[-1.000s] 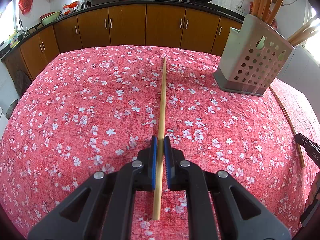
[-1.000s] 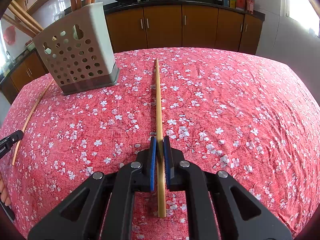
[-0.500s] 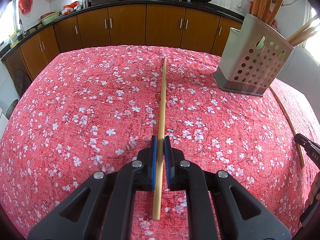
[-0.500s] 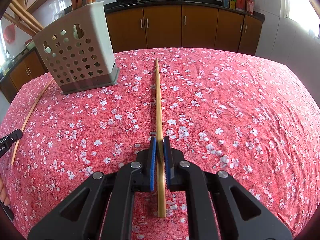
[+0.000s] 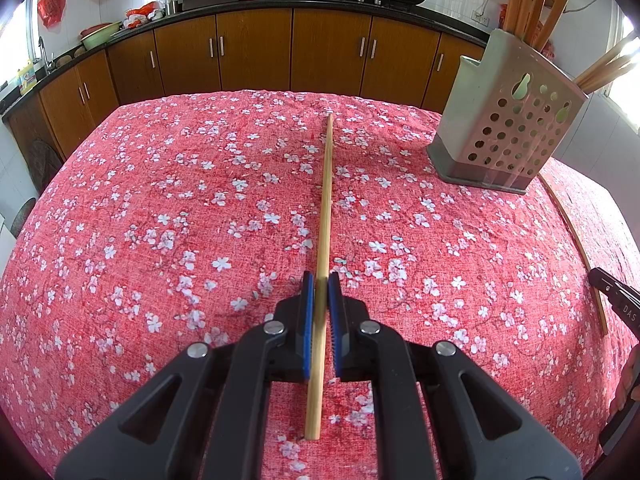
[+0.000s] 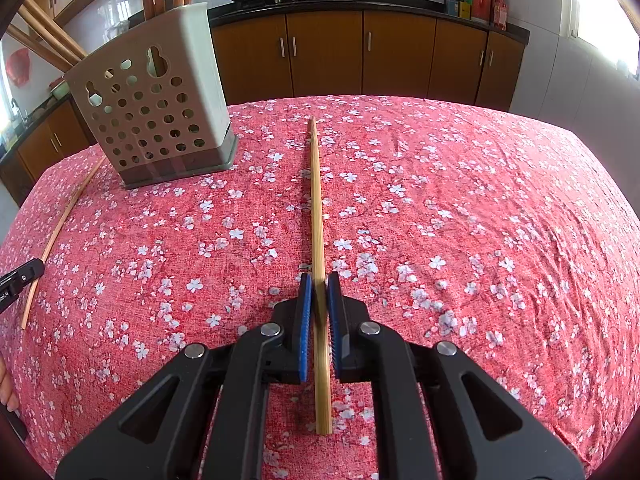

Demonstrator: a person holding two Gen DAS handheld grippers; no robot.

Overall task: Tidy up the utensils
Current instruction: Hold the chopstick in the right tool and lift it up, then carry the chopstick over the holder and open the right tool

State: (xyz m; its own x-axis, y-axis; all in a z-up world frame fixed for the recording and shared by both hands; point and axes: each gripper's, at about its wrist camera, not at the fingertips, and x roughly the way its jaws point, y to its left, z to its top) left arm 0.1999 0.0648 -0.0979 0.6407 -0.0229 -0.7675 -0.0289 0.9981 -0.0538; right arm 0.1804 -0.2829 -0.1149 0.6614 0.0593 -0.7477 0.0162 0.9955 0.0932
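From the left wrist view, my left claw (image 5: 319, 292) is clamped on a bamboo chopstick (image 5: 325, 216), gripping it near its thick end so the thin tip points ahead, which I judge is the way to slide it into the perforated chopstick holder (image 5: 506, 120). The stick is pale, straight and plain, tapering toward the tip, and sits above the red floral tablecloth (image 5: 160, 220) covering the worktop. The holder stands to the right with several chopsticks already upright in it. Another chopstick (image 5: 580, 248) lies on the cloth beyond it.

From the right wrist view, my right claw (image 6: 319, 290) is likewise clamped on a second bamboo chopstick (image 6: 317, 208), held the same way. Here the holder (image 6: 160, 112) stands to the left, between the two claws.
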